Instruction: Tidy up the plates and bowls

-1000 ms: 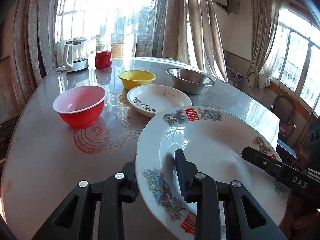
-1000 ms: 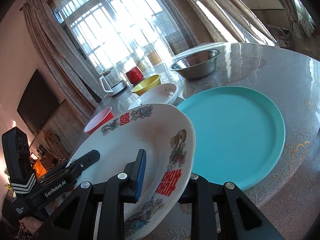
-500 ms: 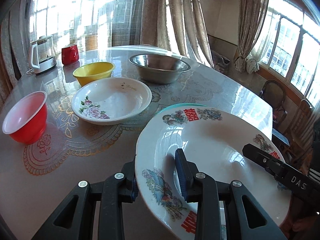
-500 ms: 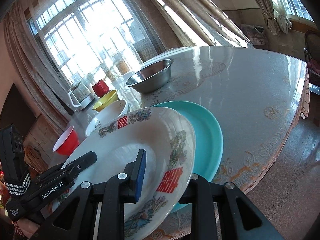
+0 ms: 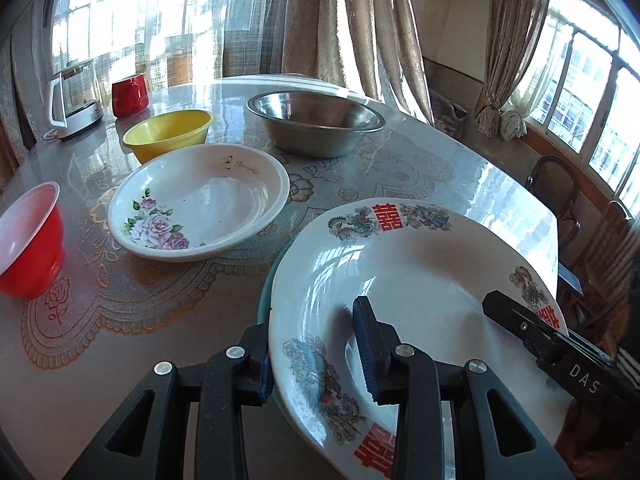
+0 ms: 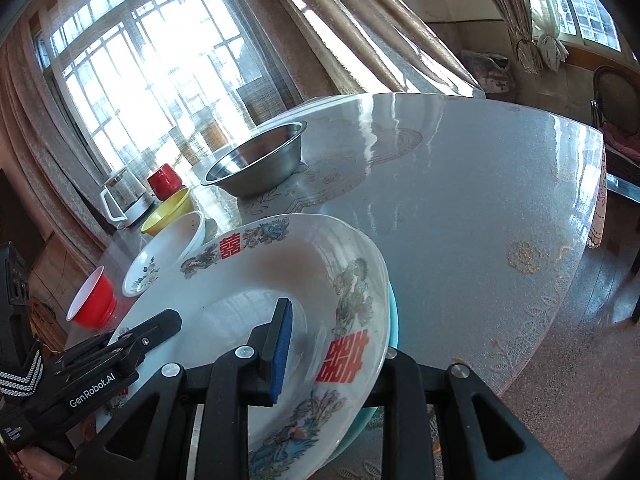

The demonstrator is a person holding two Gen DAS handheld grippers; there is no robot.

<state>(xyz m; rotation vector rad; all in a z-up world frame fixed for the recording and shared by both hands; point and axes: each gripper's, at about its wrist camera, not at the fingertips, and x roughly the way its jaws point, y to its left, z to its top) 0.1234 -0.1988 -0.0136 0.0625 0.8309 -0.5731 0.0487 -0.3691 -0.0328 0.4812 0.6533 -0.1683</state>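
A large white plate with red characters and bird patterns (image 5: 420, 280) is held by both grippers. My left gripper (image 5: 316, 356) is shut on its near rim. My right gripper (image 6: 332, 356) is shut on its opposite rim, and its finger shows in the left wrist view (image 5: 516, 320). The plate (image 6: 280, 280) sits over a teal plate (image 6: 394, 320), of which only a thin edge shows. Whether they touch I cannot tell. A white flowered dish (image 5: 200, 200), a yellow bowl (image 5: 168, 132), a red bowl (image 5: 28, 240) and a steel bowl (image 5: 316, 120) stand on the table.
A kettle (image 5: 72, 96) and a red mug (image 5: 129, 94) stand at the far left of the table (image 6: 480, 200). Curtains and windows lie behind. Chairs (image 5: 556, 188) stand to the right, past the table edge.
Both grippers have carried the patterned plate over the teal plate and lower, so it now hides nearly all of the teal plate. Both grips are unchanged.
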